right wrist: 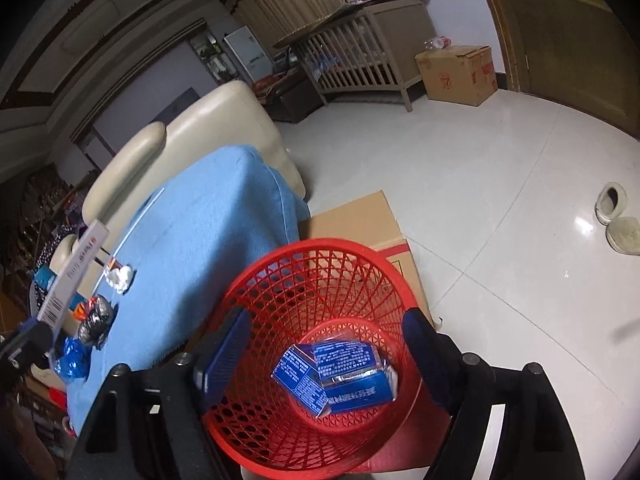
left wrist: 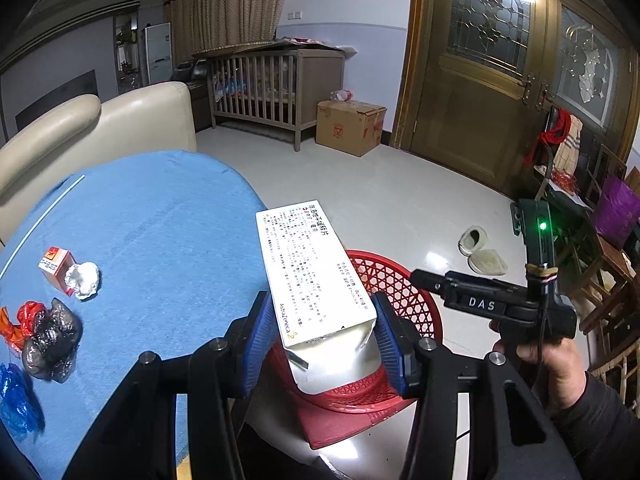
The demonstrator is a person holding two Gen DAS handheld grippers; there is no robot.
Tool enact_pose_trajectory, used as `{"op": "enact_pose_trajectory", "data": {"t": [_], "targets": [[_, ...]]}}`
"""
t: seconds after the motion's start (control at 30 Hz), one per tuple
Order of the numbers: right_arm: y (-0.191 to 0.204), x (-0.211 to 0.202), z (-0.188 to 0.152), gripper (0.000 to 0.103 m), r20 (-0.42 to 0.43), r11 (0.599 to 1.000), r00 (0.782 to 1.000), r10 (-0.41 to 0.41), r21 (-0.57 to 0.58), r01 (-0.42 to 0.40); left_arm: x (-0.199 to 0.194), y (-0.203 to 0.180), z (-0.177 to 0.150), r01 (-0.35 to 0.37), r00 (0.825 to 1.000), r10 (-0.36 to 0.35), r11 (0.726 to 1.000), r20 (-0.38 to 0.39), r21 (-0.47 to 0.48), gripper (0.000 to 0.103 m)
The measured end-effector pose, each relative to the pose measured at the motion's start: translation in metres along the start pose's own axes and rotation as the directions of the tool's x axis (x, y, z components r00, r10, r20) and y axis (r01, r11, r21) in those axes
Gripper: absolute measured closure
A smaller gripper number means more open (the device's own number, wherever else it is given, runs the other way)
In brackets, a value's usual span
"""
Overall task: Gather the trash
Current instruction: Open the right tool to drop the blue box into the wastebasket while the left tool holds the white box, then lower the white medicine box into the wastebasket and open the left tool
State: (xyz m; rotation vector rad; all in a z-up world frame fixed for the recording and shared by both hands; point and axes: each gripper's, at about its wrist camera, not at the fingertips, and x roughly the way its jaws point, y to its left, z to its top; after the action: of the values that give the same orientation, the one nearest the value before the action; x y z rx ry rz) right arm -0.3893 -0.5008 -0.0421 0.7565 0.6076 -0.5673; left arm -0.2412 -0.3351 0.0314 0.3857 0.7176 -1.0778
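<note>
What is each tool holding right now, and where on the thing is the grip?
The left tool clamps the white medicine box by its crumpled, opened near end, one pad on each side. The right tool is open and empty above the red basket.

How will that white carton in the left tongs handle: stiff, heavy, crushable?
The carton is probably light and hollow: its near end gapes open. Likely crushable, since its walls bow between the left tongs. Its smooth faces may slip.

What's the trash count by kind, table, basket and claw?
Boxes: 4 – white box in left claw, small red box on table, two blue boxes in red basket
Crumpled paper: 1
Plastic bags/wrappers: 3 – black, red, blue
Total: 8
</note>
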Motion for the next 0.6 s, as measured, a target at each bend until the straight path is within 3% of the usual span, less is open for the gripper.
{"op": "enact_pose_trajectory", "data": {"t": [0.4, 0.6], "targets": [[0.003, -0.01, 0.006, 0.022, 0.062, 1.0, 0.998, 0.022, 0.019, -0.023, 0.025, -0.013, 0.003, 0.049, 0.997, -0.048, 0.999, -0.062, 0.013, 0.051], [0.001, -0.014, 0.008, 0.022, 0.092, 0.999, 0.995, 0.031, 0.024, -0.033, 0.06, -0.015, 0.014, 0.052, 0.992, -0.052, 0.999, -0.117, -0.004, 0.051]]}}
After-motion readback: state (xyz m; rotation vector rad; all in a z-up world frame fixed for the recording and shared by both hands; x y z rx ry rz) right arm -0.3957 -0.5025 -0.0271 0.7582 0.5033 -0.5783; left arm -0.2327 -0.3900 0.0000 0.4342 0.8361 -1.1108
